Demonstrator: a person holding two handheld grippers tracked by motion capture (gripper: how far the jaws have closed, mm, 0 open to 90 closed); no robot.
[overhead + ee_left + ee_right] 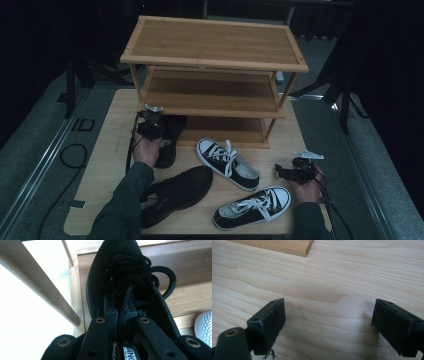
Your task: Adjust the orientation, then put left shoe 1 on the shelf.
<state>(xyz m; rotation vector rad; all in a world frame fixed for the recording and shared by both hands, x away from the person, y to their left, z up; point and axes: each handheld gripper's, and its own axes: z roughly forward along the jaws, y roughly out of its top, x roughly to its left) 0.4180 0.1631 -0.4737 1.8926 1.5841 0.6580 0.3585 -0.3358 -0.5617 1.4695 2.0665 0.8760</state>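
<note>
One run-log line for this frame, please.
left gripper: shut on black shoe, toe at shoe rack bottom shelf | right gripper: open, empty, over table

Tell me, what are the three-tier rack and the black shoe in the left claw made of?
The tan three-tier shoe rack looks like bamboo or light wood with a smooth matt finish: fine straight grain shows on its boards. The black lace-up shoe seems to be woven mesh fabric with dull braided laces; its upper shows a fine knit texture.

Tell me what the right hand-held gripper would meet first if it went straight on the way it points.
Probably the bare table: the right hand-held gripper, jaws open and empty, points down at the wood. The rack foot lies farther off.
</note>
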